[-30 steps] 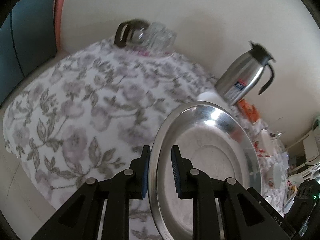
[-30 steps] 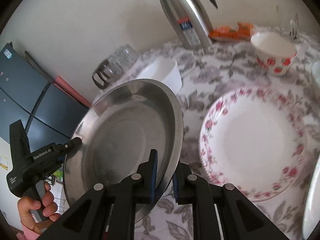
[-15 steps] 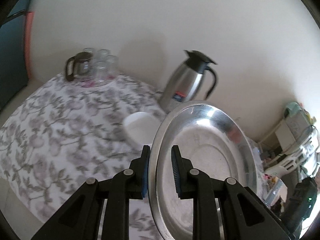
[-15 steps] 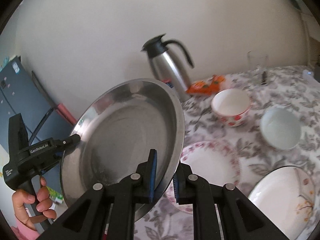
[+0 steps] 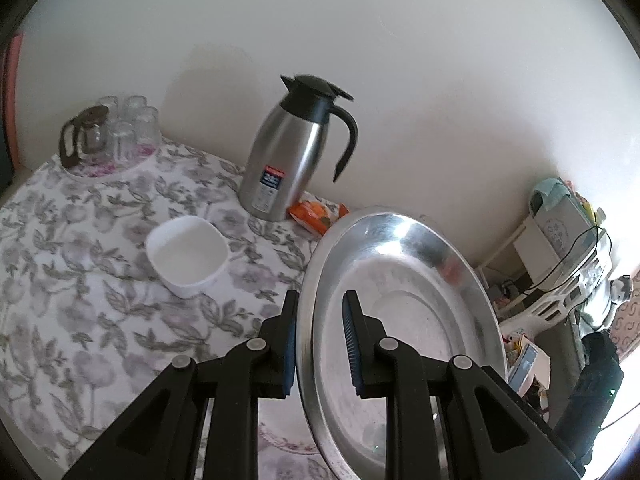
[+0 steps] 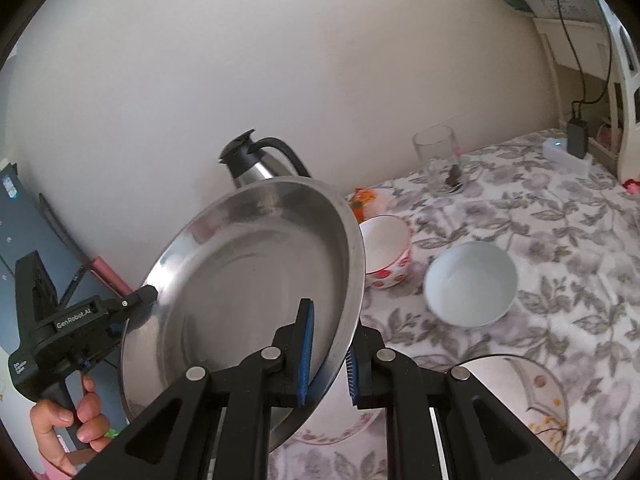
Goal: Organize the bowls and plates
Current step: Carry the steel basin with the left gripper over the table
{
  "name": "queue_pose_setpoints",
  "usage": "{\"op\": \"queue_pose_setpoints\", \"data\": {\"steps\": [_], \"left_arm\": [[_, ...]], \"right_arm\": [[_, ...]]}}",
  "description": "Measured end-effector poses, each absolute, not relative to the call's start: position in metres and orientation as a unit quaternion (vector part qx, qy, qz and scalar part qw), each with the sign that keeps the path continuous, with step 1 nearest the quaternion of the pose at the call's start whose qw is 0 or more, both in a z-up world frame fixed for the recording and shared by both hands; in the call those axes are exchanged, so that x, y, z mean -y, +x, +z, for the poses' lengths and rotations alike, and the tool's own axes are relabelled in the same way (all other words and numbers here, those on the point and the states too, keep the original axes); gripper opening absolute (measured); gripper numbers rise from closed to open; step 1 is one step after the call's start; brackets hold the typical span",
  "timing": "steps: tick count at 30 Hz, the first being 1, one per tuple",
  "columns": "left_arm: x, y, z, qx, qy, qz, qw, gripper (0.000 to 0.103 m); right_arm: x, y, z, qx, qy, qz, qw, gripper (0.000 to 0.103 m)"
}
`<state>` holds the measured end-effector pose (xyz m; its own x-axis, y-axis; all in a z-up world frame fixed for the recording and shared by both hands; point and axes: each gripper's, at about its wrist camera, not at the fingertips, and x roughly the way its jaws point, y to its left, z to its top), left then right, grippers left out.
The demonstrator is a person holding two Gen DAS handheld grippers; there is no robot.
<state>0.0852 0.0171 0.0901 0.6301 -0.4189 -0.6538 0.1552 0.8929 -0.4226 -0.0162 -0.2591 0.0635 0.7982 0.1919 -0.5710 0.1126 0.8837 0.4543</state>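
Gripping steel plate [image 6: 248, 280] between both hand-held grippers.

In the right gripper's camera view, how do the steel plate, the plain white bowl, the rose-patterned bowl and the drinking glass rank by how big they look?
Largest to smallest, as they look:
1. Steel plate, though it is held nearest the camera, which enlarges it.
2. White bowl.
3. Rose bowl, partly hidden behind the plate, so unsure.
4. Glass, farthest away.
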Motion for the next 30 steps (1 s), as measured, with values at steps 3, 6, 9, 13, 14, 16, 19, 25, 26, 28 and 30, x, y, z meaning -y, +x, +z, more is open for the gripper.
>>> {"op": "queue_pose_setpoints", "data": {"steps": [3, 6, 9, 13, 14, 16, 19, 25, 26, 28, 30], "left_arm": [[-0.012, 0.089, 0.08, -0.405, -0.169, -0.164, 0.883, 0.022], [-0.01, 0.094, 0.068, -0.415, -0.175, -0.163, 0.878, 0.022], [-0.011, 0.097, 0.058, -0.422, -0.176, -0.16, 0.875, 0.022], [-0.015, 0.102, 0.036, -0.438, -0.178, -0.144, 0.869, 0.022], [-0.017, 0.104, 0.028, -0.445, -0.183, -0.14, 0.865, 0.022], [-0.021, 0.107, 0.014, -0.462, -0.194, -0.133, 0.855, 0.022], [-0.03, 0.109, -0.005, -0.486, -0.218, -0.124, 0.837, 0.022], [-0.031, 0.111, -0.027, -0.511, -0.21, -0.106, 0.827, 0.022], [-0.032, 0.111, -0.03, -0.514, -0.209, -0.104, 0.825, 0.022], [-0.033, 0.112, -0.034, -0.517, -0.207, -0.1, 0.824, 0.022], [-0.032, 0.113, -0.038, -0.52, -0.202, -0.097, 0.825, 0.022]], "right_arm": [[0.265, -0.012, 0.058, -0.322, 0.239, 0.014, 0.916, 0.016], [0.266, -0.006, 0.051, -0.333, 0.235, 0.01, 0.913, 0.016], [0.265, 0.0, 0.041, -0.345, 0.23, 0.006, 0.91, 0.016], [0.259, 0.011, 0.019, -0.375, 0.215, -0.001, 0.902, 0.016], [0.258, 0.013, 0.013, -0.382, 0.211, -0.003, 0.9, 0.016], [0.255, 0.019, -0.001, -0.4, 0.203, -0.006, 0.894, 0.016], [0.252, 0.025, -0.018, -0.421, 0.2, -0.006, 0.885, 0.016], [0.244, 0.033, -0.042, -0.453, 0.185, -0.015, 0.872, 0.017], [0.243, 0.033, -0.045, -0.457, 0.184, -0.014, 0.87, 0.017], [0.241, 0.034, -0.046, -0.459, 0.18, -0.014, 0.87, 0.017], [0.239, 0.034, -0.047, -0.459, 0.176, -0.015, 0.871, 0.017]]}}
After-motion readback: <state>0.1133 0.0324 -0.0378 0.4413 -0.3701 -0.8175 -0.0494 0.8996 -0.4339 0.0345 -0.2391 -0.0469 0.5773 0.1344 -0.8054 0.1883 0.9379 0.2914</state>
